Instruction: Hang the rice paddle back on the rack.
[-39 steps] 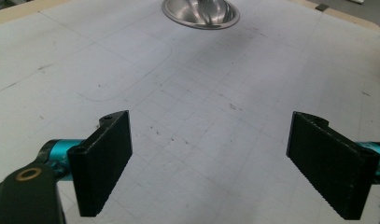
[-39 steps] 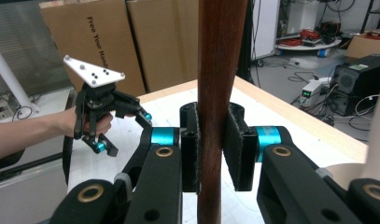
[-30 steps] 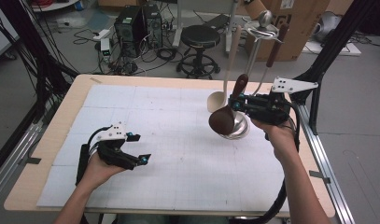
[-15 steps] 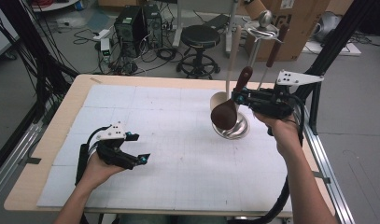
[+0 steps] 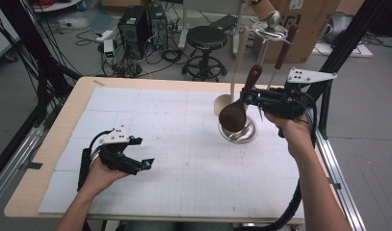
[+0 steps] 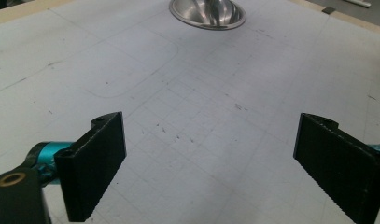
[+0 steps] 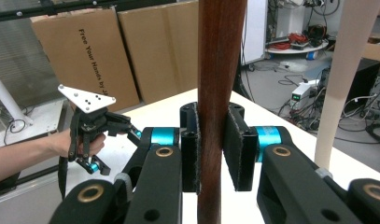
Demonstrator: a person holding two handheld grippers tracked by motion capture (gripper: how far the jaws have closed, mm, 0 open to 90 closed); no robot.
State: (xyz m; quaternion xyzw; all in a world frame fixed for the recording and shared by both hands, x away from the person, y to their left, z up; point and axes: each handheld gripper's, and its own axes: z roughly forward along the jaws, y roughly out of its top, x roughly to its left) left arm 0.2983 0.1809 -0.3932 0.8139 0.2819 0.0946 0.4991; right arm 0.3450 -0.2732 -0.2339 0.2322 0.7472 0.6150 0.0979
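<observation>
My right gripper is shut on the handle of a dark brown wooden spoon. The spoon hangs bowl-down just above a round metal stand base at the table's right. In the right gripper view the handle stands upright, pinched between the pads of my right gripper. A pale wooden spoon hangs from the stand beside it. My left gripper rests near the front left of the table, open, with nothing between the jaws of my left gripper.
A white gridded mat covers the wooden table. The stand's pole and hook ring rise behind the base, with another dark utensil hanging there. Cardboard boxes, a stool and computers stand beyond the far edge.
My right gripper has lifted the dark spoon a little higher above the metal base. The left hand has stayed where it was.
</observation>
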